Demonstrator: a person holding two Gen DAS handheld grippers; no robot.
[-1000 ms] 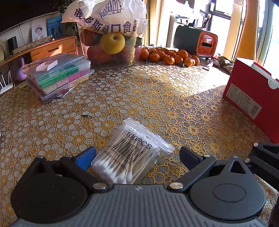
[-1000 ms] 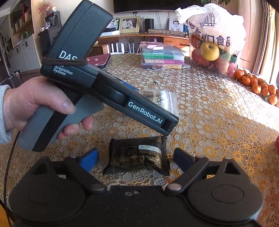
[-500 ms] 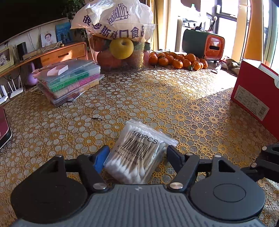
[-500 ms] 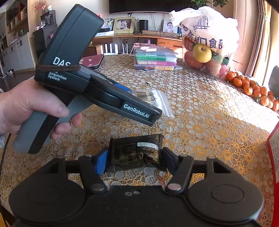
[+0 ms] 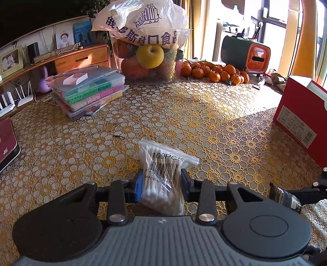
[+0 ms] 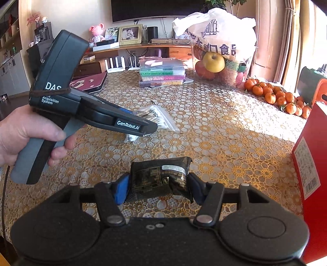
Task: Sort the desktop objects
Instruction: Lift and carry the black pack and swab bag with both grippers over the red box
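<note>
Blue-padded, the left gripper (image 5: 160, 184) is pinching the cotton swab bag (image 5: 163, 176) at lower centre, while the right gripper (image 6: 158, 187) is squeezing a black snack packet (image 6: 160, 179) — both over the lace tablecloth (image 5: 214, 126). A red box (image 5: 302, 116) is standing at the right edge; stacked plastic cases (image 5: 90, 90) and tangerines (image 5: 214, 72) are sitting further up.

A home living room: framed photos (image 6: 130, 34) beneath a wall television (image 6: 155, 9), tangerines (image 5: 214, 71) on the lace-covered table (image 5: 204, 122).
</note>
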